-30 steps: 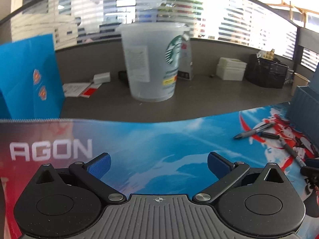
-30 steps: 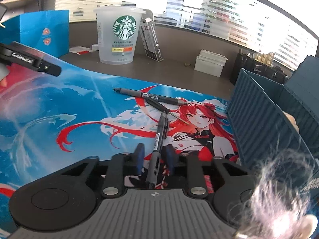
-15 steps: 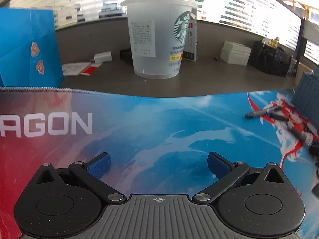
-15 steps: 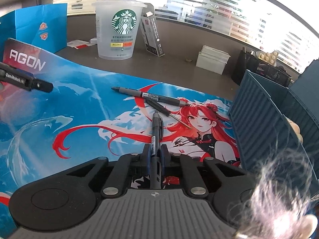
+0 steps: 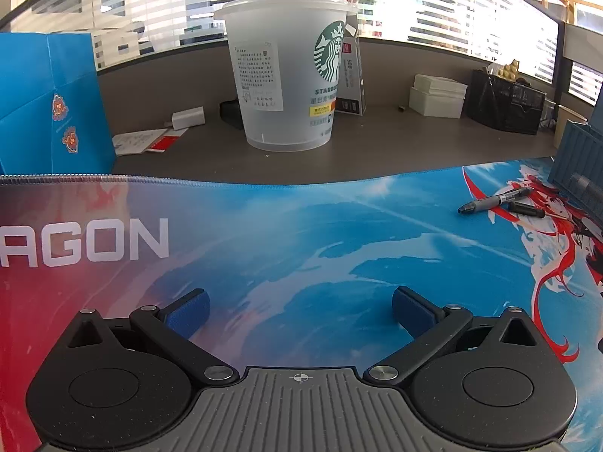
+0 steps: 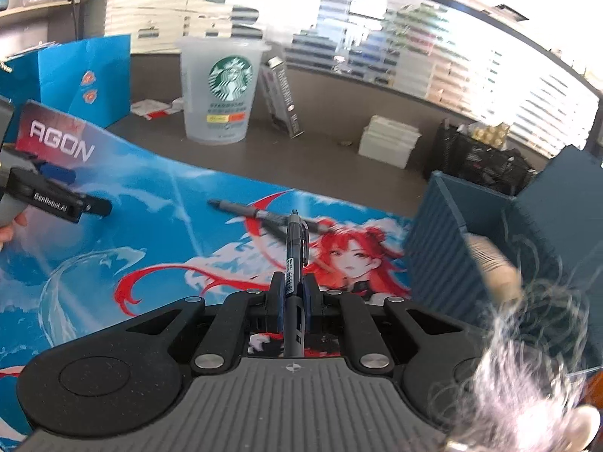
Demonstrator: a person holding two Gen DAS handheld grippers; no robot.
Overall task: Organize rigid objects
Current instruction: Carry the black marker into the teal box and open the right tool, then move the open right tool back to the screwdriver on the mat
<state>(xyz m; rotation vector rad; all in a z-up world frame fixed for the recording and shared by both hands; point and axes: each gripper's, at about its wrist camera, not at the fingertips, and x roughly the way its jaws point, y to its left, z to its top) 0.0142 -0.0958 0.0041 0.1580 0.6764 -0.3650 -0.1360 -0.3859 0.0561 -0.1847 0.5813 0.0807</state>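
**Right gripper clamped on a pen, clear of the mat**

Right gripper [image 6: 293, 297]: jaws pinched tight on a dark pen [image 6: 293, 260], gripped low on the barrel, the tip end pointing forward and away from the camera. Held above the printed desk mat [image 6: 150, 248], no part of it touching the surface so far as the right wrist view shows. Left gripper [image 5: 300, 310]: blue pads spread wide, nothing between them, hovering over the blue middle of the mat and aimed toward the translucent cup [image 5: 288, 71] on the bare desk beyond.

Two more items left lying on the mat: a grey pen [image 6: 260, 213] and a shorter black stick [image 5: 525, 209] just beside it, both near the teal organizer box [image 6: 490, 226] at the right.

Step in hand, by judgement: carrying the first pen off to a container. Destination unclear from these views; either the cup or the teal box, open at the top, looks a fair candidate.

Next move calls for: swinging the pen over the chosen opening, tilting it toward upright, clearing the rim before releasing. Worth watching: the long barrel swivelling in so narrow a pinch.
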